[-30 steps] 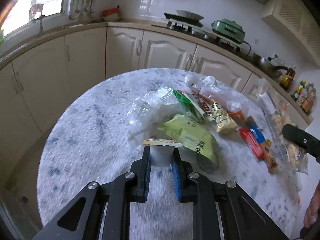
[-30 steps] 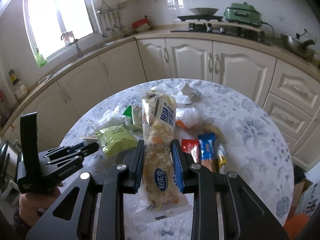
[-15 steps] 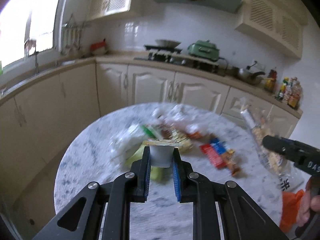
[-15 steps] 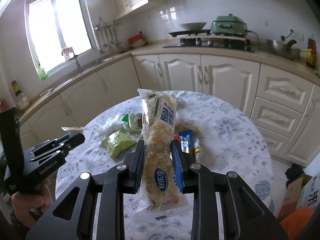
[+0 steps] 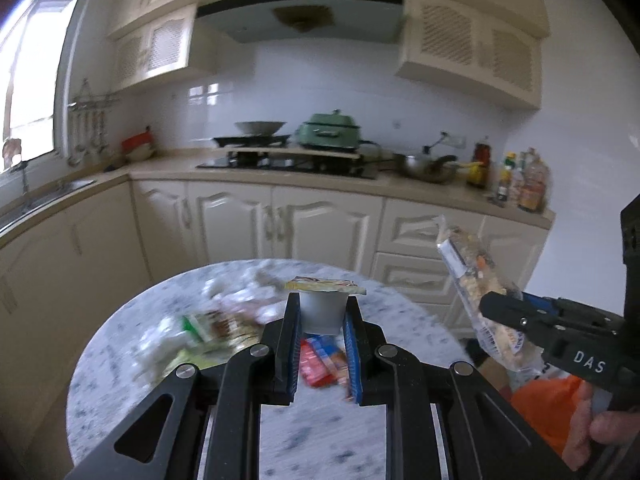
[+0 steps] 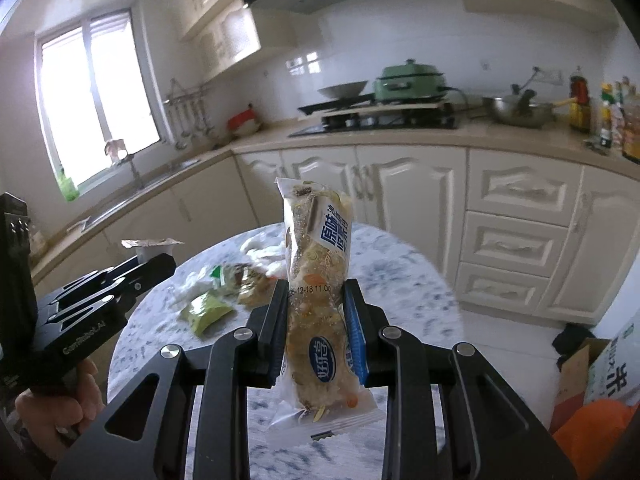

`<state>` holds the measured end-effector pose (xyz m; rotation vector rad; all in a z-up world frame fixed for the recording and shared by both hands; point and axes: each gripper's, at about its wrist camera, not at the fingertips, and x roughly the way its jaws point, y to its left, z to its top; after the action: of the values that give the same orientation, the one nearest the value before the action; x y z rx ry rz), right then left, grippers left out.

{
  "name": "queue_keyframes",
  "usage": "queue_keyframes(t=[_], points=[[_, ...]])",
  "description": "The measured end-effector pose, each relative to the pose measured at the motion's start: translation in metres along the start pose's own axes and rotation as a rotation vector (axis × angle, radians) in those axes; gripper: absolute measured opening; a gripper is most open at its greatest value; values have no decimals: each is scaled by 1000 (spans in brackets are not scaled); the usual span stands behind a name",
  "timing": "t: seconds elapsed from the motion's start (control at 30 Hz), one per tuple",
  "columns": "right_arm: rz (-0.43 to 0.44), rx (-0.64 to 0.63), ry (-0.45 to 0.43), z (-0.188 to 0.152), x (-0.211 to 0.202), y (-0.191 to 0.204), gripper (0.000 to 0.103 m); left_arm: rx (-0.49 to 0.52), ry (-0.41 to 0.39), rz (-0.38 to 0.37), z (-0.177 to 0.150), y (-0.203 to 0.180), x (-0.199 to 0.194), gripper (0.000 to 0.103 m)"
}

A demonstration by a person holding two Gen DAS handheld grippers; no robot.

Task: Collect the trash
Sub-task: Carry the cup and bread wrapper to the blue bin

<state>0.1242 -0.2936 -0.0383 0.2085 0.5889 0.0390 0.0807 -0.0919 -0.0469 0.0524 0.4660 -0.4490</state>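
Note:
My left gripper (image 5: 320, 310) is shut on a small white cup (image 5: 322, 314) with a peeled foil lid and holds it high above the round marble table (image 5: 120, 360). My right gripper (image 6: 316, 300) is shut on a clear snack packet (image 6: 316, 280) with blue print, held upright in the air. That packet (image 5: 476, 284) and the right gripper also show at the right of the left wrist view. The left gripper with the cup (image 6: 150, 250) shows at the left of the right wrist view. More wrappers (image 6: 224, 284) lie on the table, among them a green packet (image 6: 206, 310) and red and blue ones (image 5: 320, 364).
An orange bag (image 6: 592, 428) sits low at the right, beside a cardboard box (image 6: 580, 364) on the floor. Cream kitchen cabinets (image 6: 420, 216) and a counter with a stove (image 6: 376, 116) run behind the table. A window (image 6: 92, 96) is at the left.
Both grippers have risen and tilted up with their loads, moving away from the table. The orange bag has come into view at the lower right.

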Motion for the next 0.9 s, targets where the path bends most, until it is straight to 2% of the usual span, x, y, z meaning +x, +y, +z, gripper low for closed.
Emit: queue_keyframes(t=[0.17,0.33,0.53,0.7,0.9], points=[[-63,42,-32,0,-22,-34,27,27,10,-76,8,-29,19,16],[-150,101,-43,-6,-45,-81,27,49,65,-187,12,-68,55,16],[-264,183,-35,-21,-69,-145,27,100,150,-285,19,-127,106,16],[-338,258,0,-43,-74,-199,27,152,237,-352,20,-177,155,16],[-368,352,90,-82,-55,-254,27,255,378,-389,14,-252,227,16]])
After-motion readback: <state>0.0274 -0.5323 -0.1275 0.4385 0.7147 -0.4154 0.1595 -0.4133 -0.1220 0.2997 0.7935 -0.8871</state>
